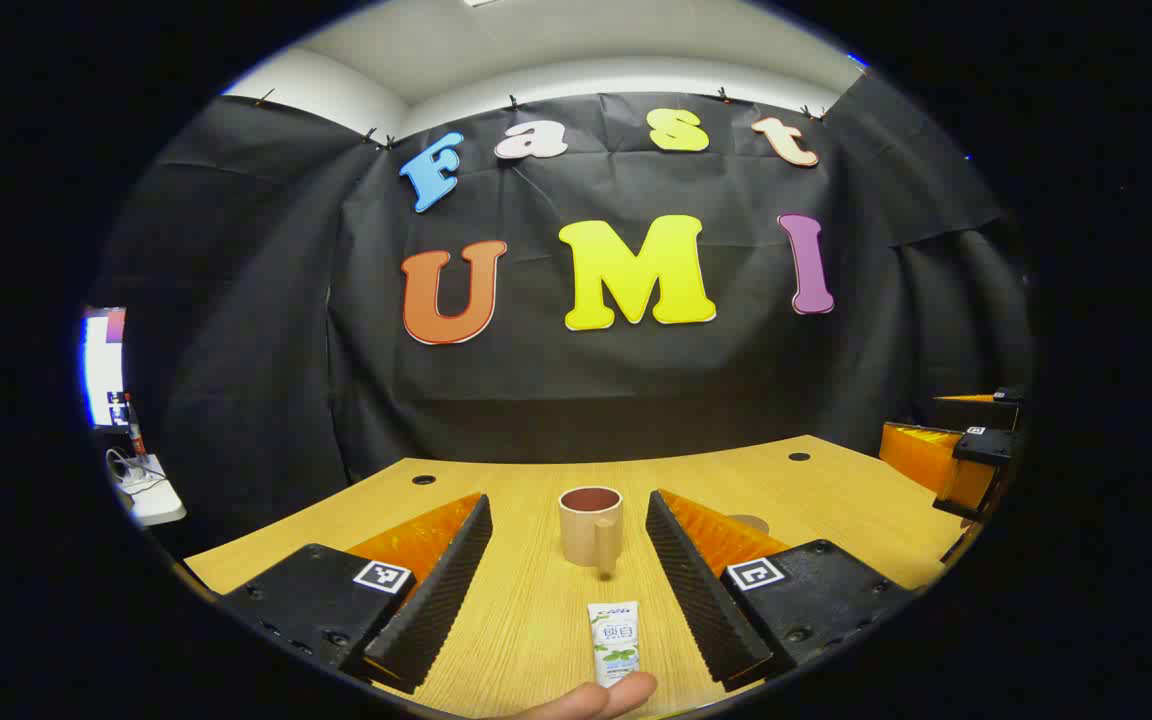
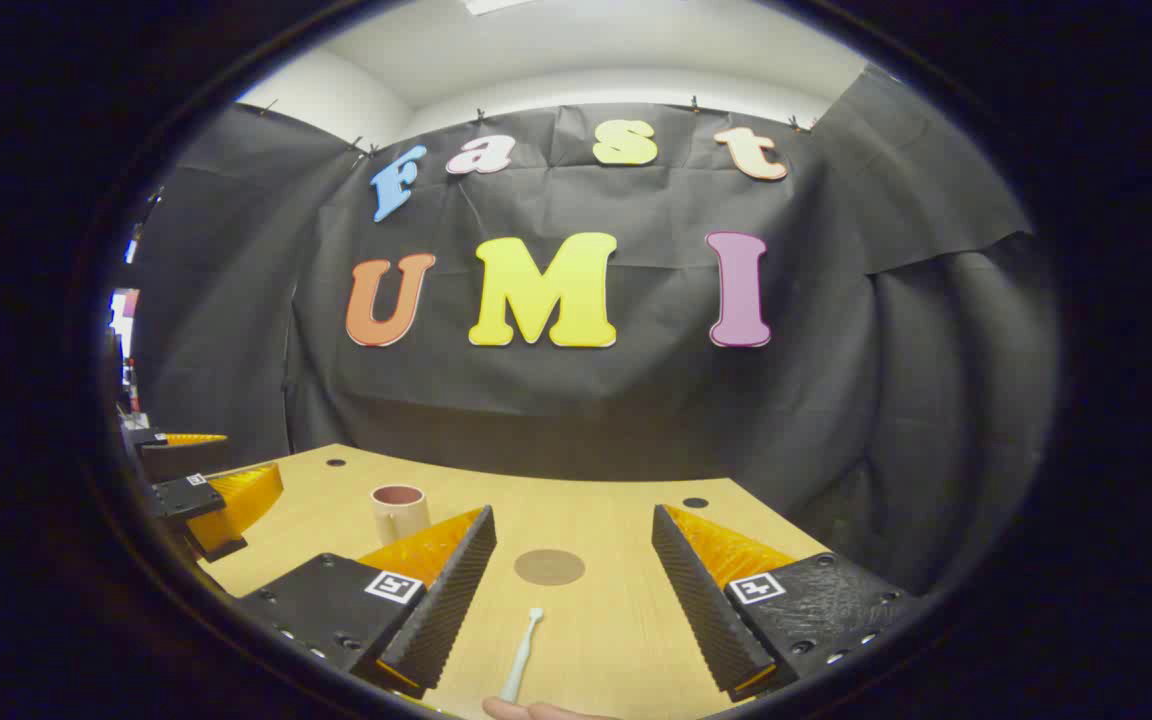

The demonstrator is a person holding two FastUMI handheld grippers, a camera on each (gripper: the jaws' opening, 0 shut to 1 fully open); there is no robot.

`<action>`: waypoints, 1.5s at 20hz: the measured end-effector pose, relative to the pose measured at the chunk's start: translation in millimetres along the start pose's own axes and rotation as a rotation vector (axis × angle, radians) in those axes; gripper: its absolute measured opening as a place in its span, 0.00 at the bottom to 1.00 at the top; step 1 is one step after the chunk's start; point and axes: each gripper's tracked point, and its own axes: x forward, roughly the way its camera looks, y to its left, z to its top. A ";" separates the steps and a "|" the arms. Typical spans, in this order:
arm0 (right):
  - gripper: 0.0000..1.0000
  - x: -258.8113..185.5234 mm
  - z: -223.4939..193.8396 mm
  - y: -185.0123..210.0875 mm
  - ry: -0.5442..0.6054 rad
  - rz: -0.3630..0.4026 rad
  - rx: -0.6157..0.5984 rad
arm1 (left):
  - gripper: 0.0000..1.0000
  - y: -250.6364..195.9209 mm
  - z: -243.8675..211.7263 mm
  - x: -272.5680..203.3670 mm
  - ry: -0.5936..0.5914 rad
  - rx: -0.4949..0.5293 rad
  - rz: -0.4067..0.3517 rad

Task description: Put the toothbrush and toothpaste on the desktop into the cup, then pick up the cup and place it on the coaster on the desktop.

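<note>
A beige cup (image 1: 591, 525) with a handle stands upright on the wooden desktop (image 1: 536, 620), straight ahead of my open left gripper (image 1: 568, 590). A white toothpaste tube (image 1: 614, 642) lies flat between its fingers, closer to me than the cup. In the right gripper view a pale toothbrush (image 2: 523, 640) lies on the desktop (image 2: 606, 620) between the fingers of my open right gripper (image 2: 568, 590). A round brown coaster (image 2: 549, 567) lies just beyond the toothbrush. The cup (image 2: 399, 513) stands to the left there, and the coaster (image 1: 751, 523) peeks out behind my left gripper's right finger.
A fingertip (image 1: 601, 698) touches the toothpaste's near end, and another fingertip (image 2: 526, 711) is at the toothbrush's near end. The other gripper (image 1: 966, 460) shows at the far right of the left gripper view. A monitor (image 1: 104, 365) and cables sit off the desk's left side. Black cloth walls the back.
</note>
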 end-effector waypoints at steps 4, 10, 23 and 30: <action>0.95 0.3 -3.4 5.1 0.001 0.011 -0.034 | 0.99 -0.7 -6.0 2.2 0.023 -0.011 -0.002; 0.95 -0.4 -1.6 1.1 -0.007 -0.006 -0.054 | 0.99 0.1 -10.1 2.8 0.047 -0.020 -0.002; 0.95 2.4 -5.1 0.3 0.011 -0.001 -0.047 | 1.00 -23.3 -71.1 2.8 0.253 -0.095 -0.092; 0.96 6.3 -12.7 -0.8 0.033 -0.001 -0.043 | 1.00 -50.6 -147.2 -7.7 0.502 -0.106 -0.135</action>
